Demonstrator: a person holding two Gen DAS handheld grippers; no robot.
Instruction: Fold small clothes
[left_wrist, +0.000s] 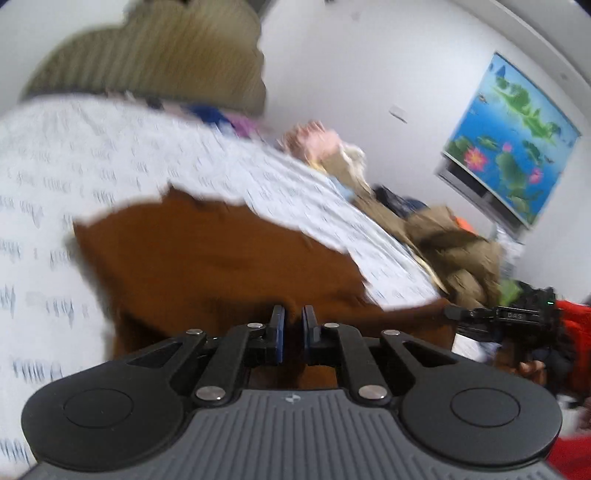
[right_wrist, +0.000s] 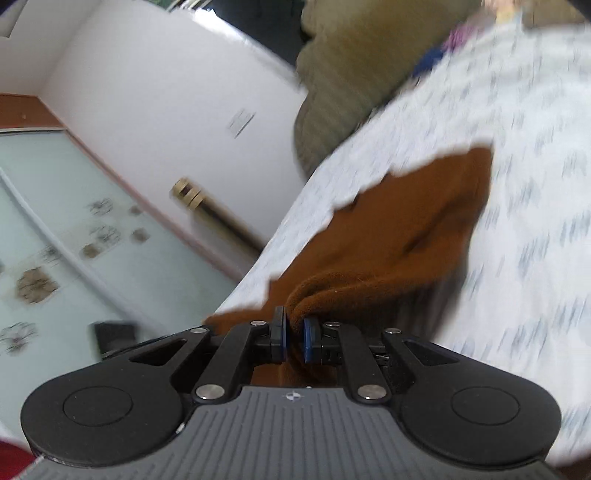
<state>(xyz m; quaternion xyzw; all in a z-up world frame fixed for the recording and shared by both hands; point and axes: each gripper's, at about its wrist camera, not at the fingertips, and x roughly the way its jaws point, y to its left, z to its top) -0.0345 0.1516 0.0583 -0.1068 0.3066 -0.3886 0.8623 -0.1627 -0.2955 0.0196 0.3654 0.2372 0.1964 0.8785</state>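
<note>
Both the left gripper (left_wrist: 293, 323) and the right gripper (right_wrist: 294, 326) are clamped on the near edge of the rust-brown fleece garment (left_wrist: 207, 258), which lies on the white patterned bed sheet (left_wrist: 110, 155). Judged step: starting a fold; next, carry that edge evenly toward the olive ribbed headboard (left_wrist: 166, 51).

Both grippers' jaws pinched closed

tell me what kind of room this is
Probably a bedroom at home: a bed under a white patterned sheet, a padded olive headboard against the wall, and a heap of clothes along the bed's edge.
</note>
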